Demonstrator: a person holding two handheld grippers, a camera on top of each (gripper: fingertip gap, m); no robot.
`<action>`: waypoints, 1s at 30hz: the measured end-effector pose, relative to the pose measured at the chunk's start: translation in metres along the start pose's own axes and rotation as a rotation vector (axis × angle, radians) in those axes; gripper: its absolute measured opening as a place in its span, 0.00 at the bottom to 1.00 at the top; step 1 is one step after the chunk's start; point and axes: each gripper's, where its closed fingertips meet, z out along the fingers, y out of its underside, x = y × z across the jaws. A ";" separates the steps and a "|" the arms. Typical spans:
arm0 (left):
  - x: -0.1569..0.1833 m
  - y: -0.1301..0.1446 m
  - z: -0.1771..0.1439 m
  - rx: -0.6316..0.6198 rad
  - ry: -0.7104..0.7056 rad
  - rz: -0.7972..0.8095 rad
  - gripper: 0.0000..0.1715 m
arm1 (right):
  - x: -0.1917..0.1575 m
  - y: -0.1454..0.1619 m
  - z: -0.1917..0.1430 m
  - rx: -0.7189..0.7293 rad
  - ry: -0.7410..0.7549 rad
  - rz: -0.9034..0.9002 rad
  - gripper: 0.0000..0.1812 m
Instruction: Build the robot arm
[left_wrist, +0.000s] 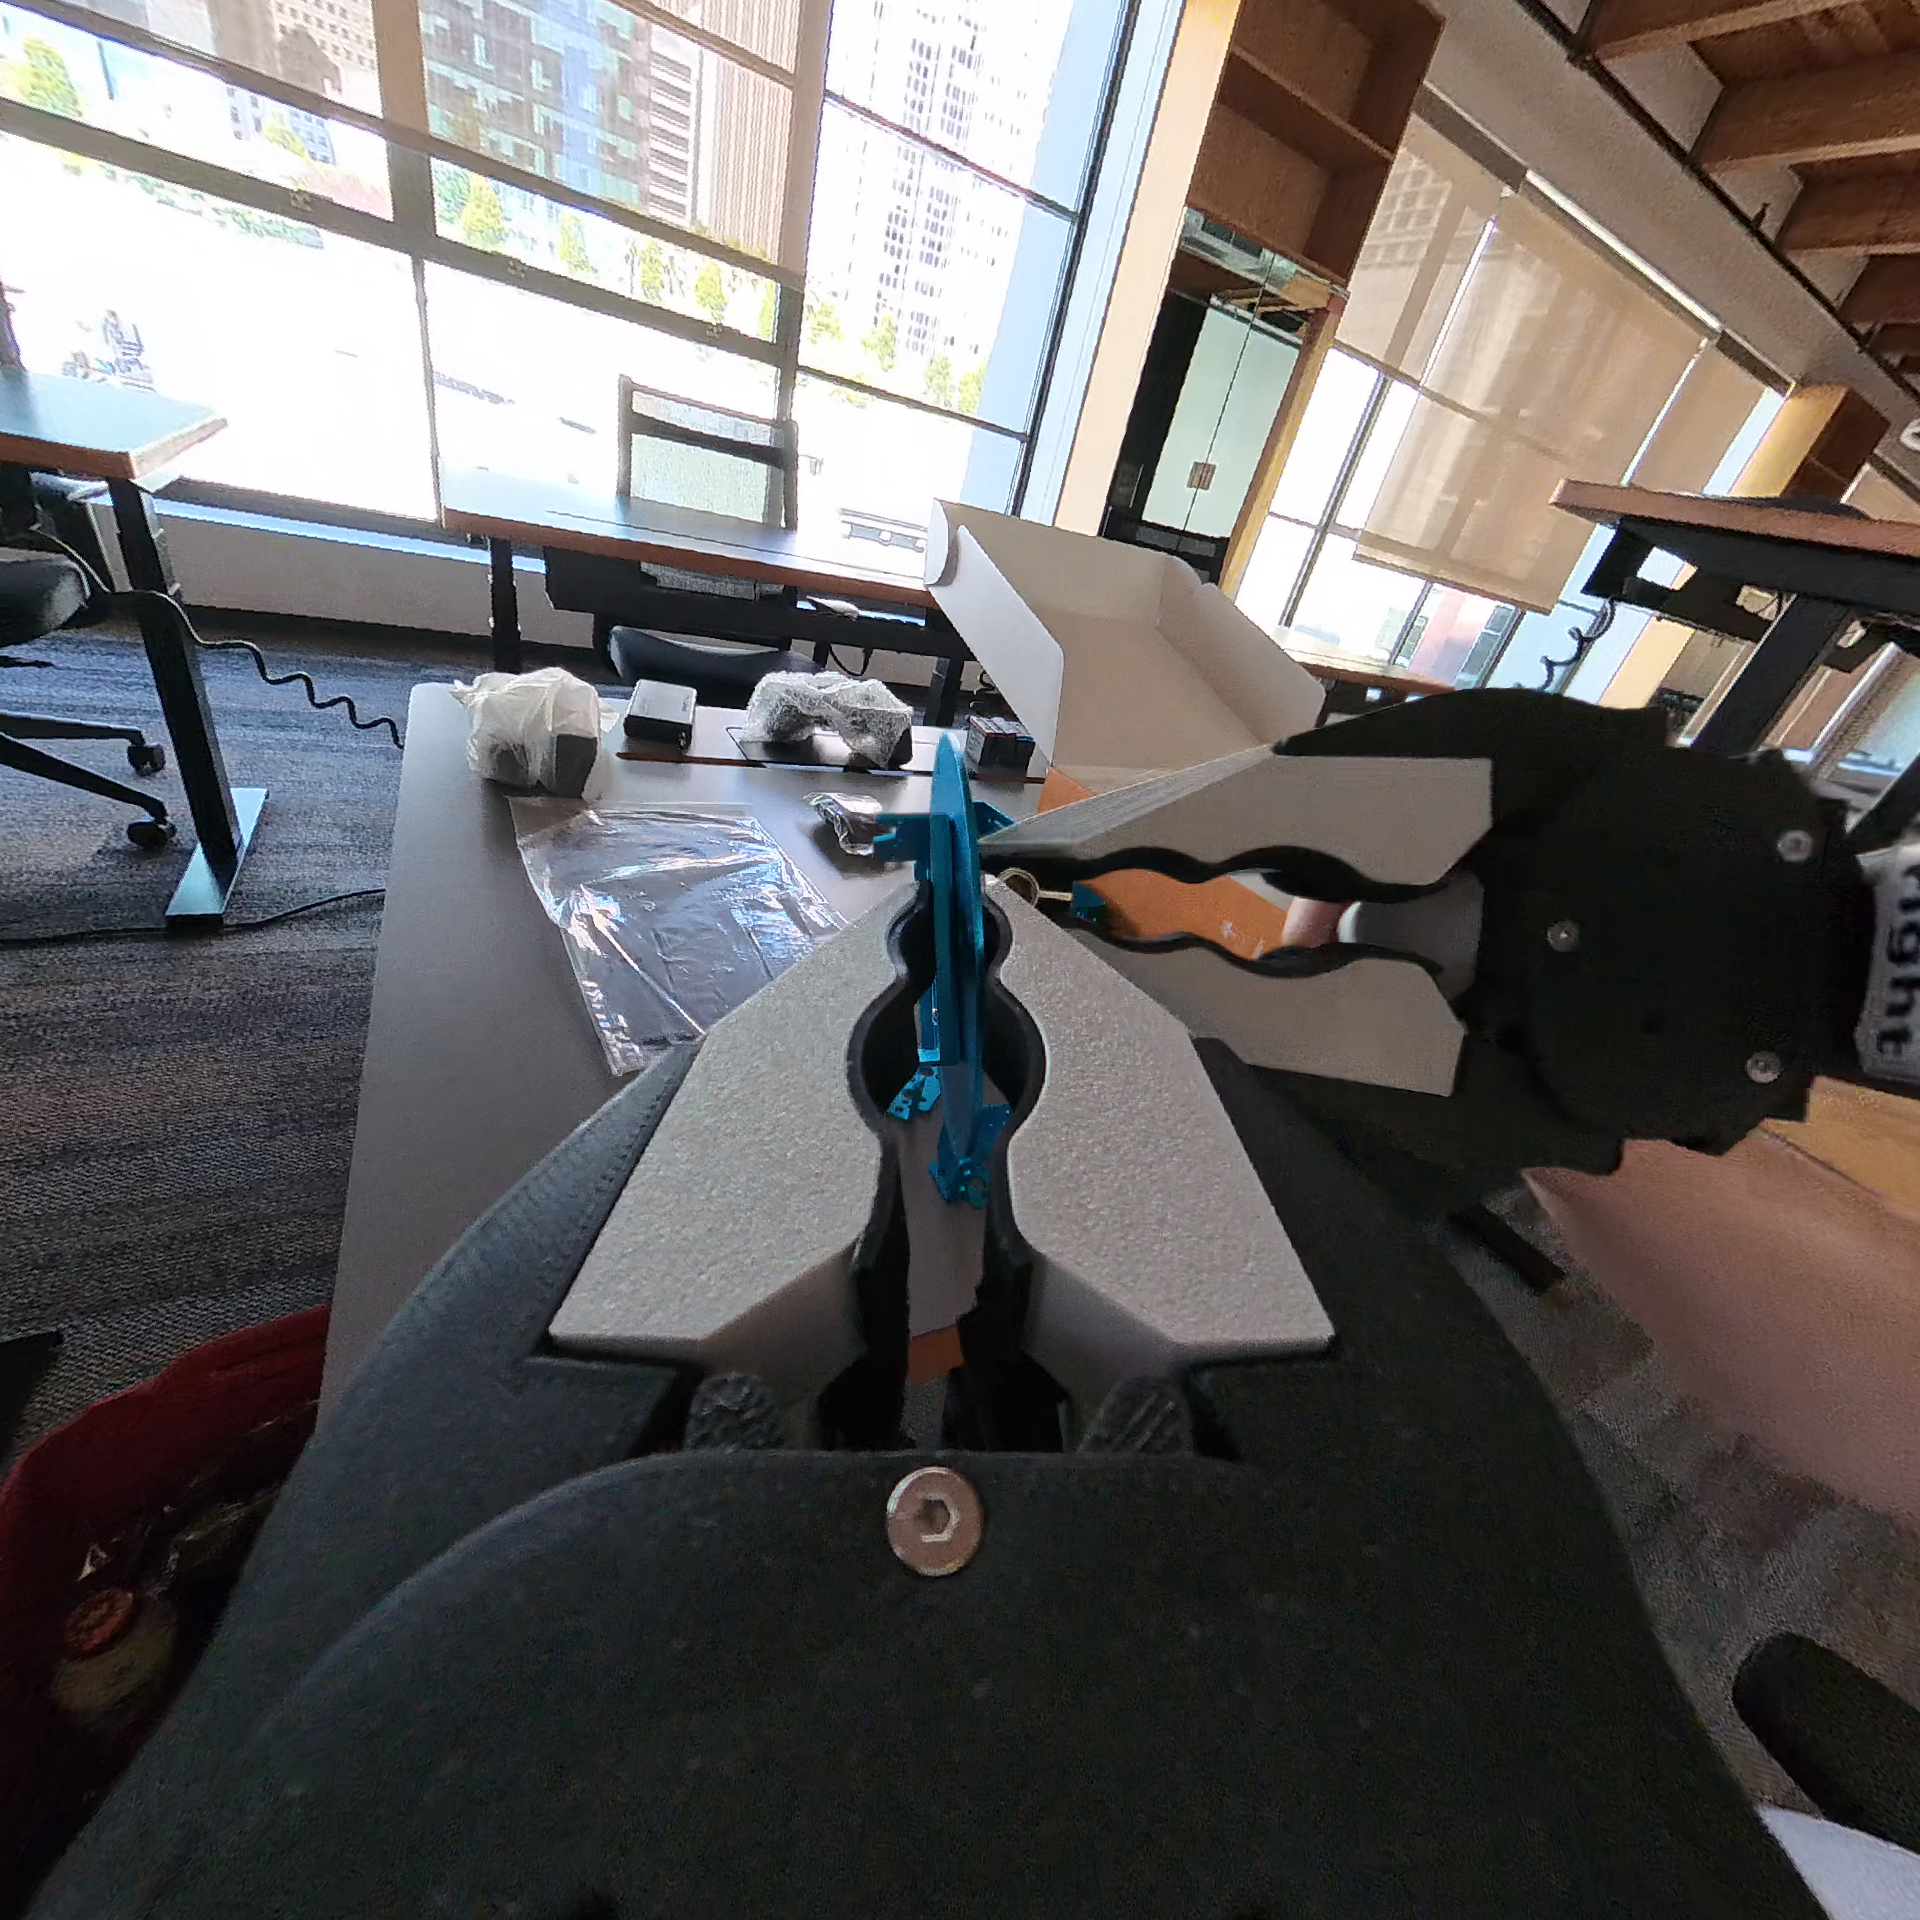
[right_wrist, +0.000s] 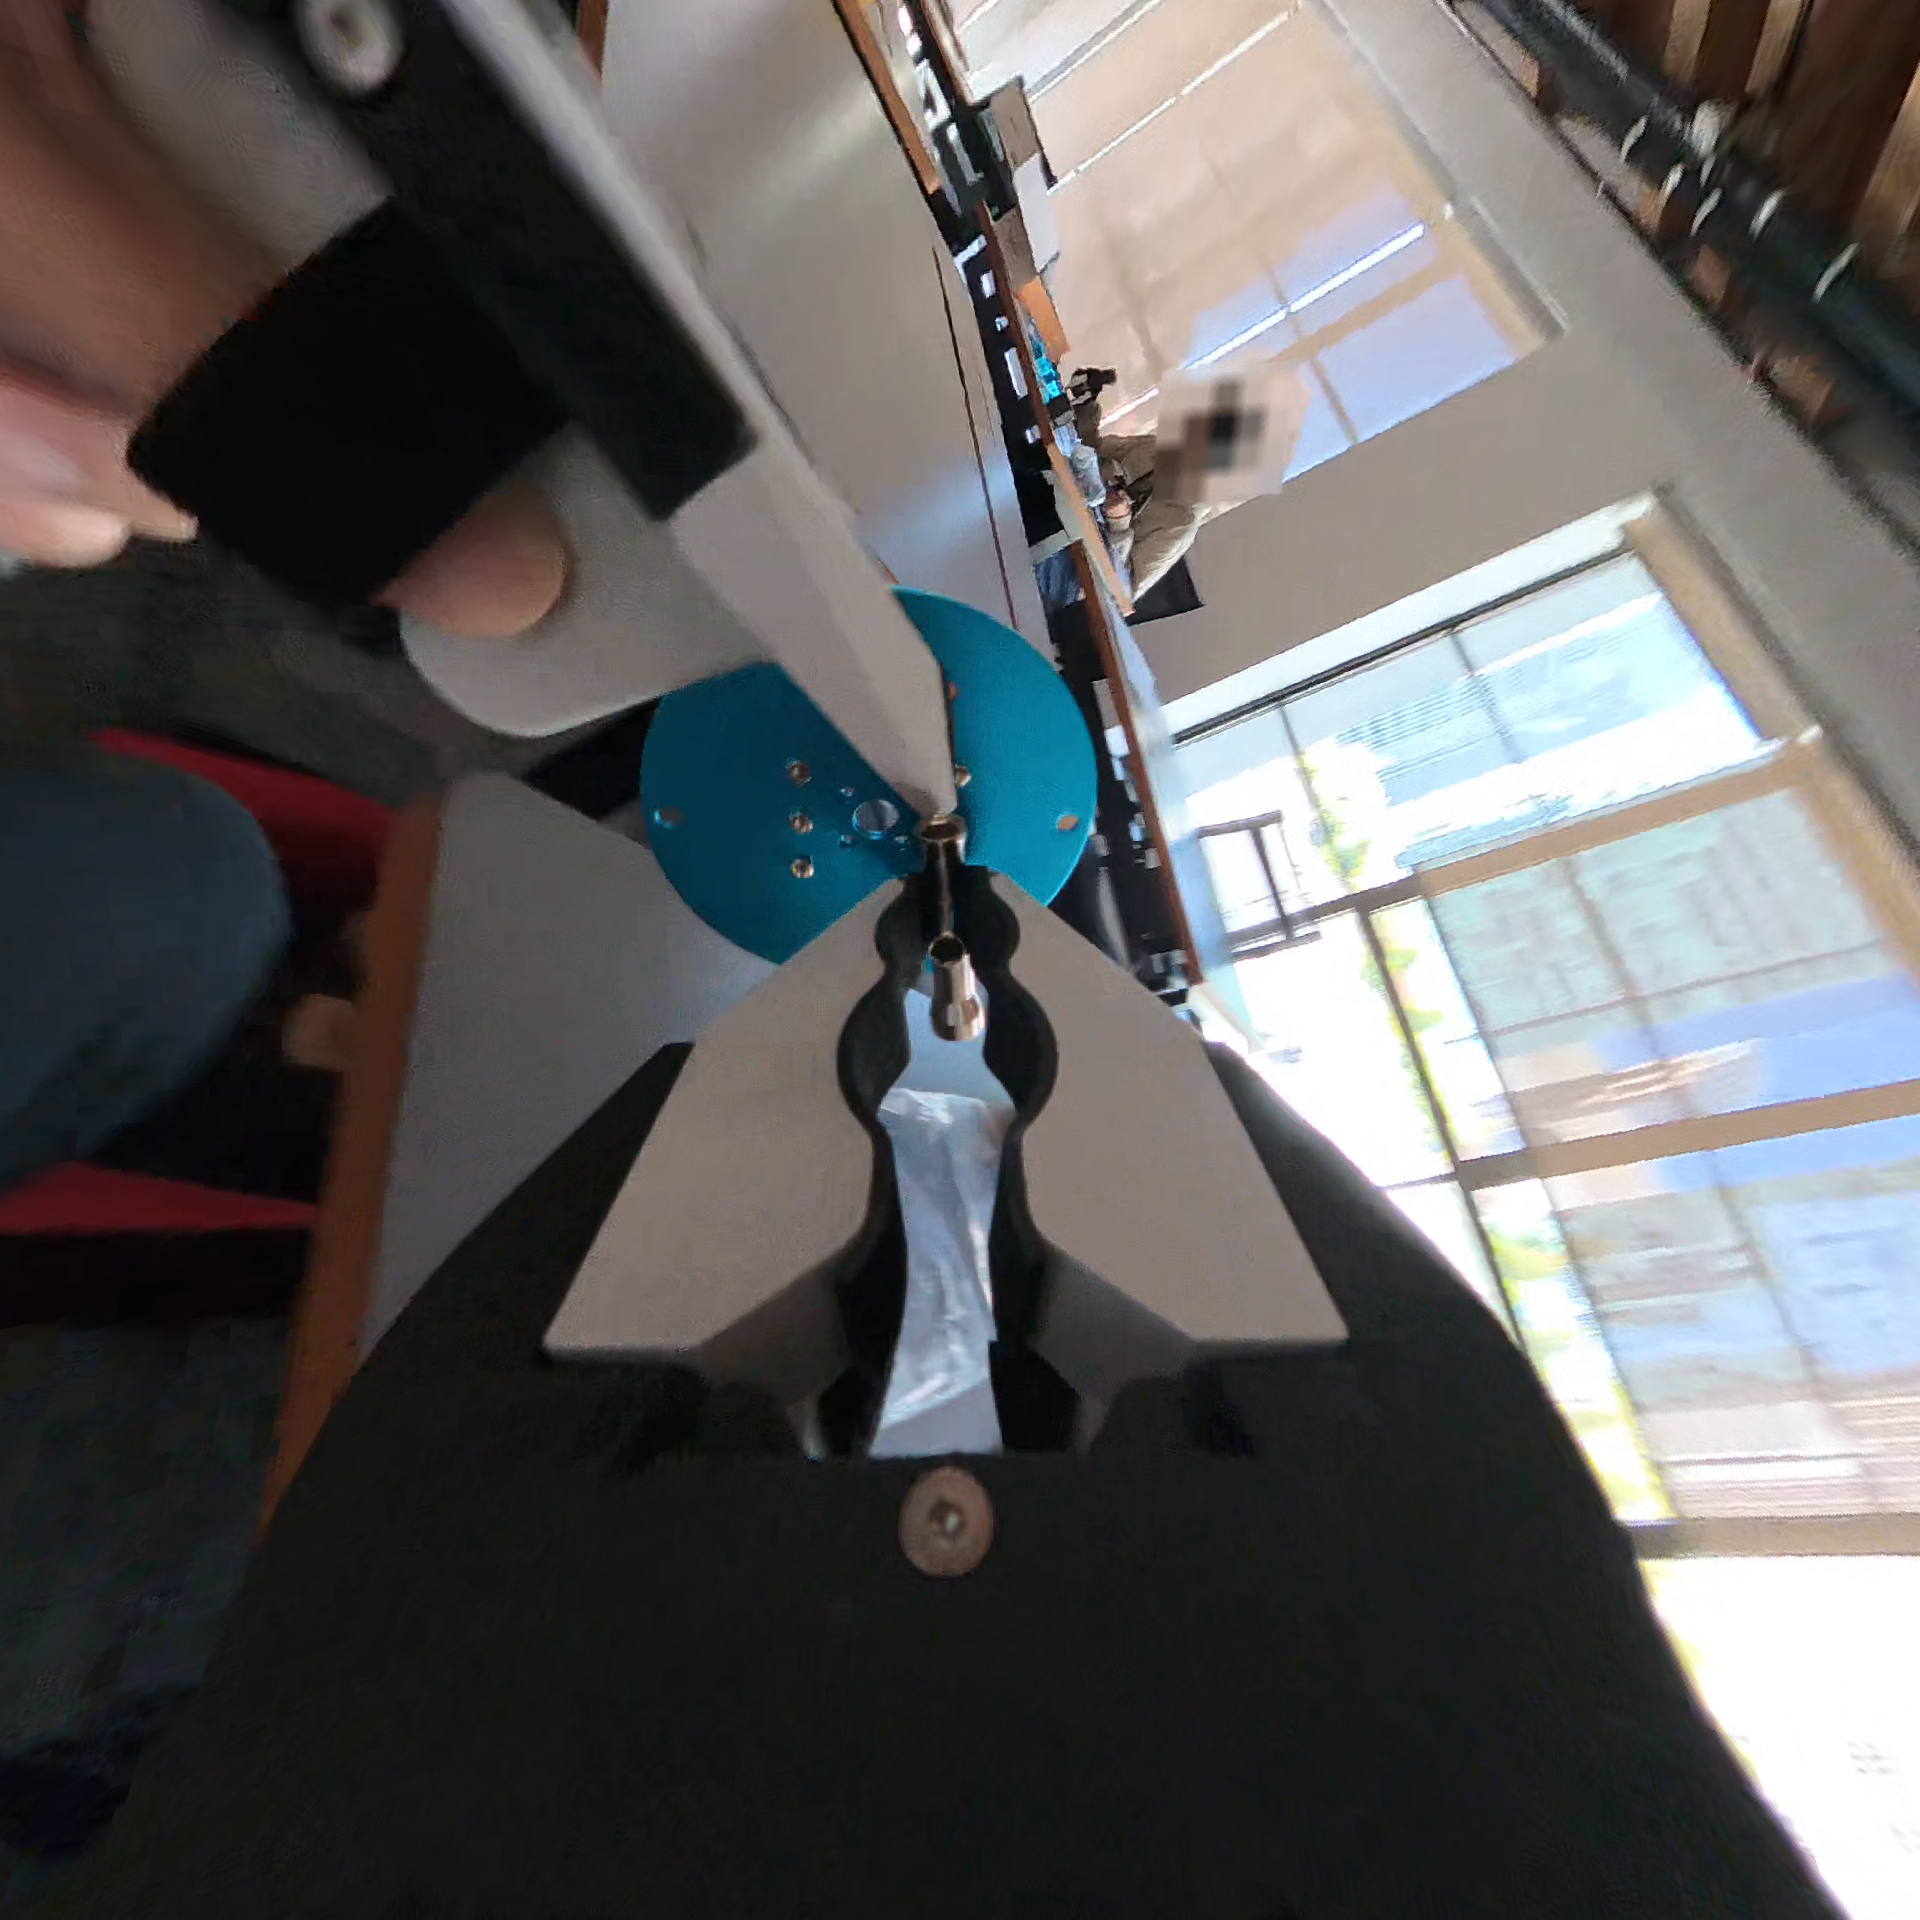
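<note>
Left gripper clenched edge-on on round blue anodised metal disc with holes, above the grey table. Right gripper at 3 o'clock, pinching small silver metal socket tool against disc face.

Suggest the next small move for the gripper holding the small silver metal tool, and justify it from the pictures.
Probably ease the right gripper slightly forward, keeping the small silver cross-shaped metal tool square to the round blue metal plate: its tip sits at a hole there, and the left gripper clamps that plate edge-on.
</note>
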 end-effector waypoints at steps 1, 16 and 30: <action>0.000 0.003 0.000 -0.019 -0.001 -0.002 0.02 | -0.003 0.002 0.000 -0.008 -0.010 -0.055 0.04; 0.014 0.000 0.002 -0.029 0.044 -0.042 0.02 | 0.001 0.005 -0.013 -0.042 -0.145 0.112 0.05; 0.016 -0.005 -0.002 0.015 0.058 -0.030 0.02 | 0.004 0.000 -0.014 -0.093 -0.119 -0.053 0.04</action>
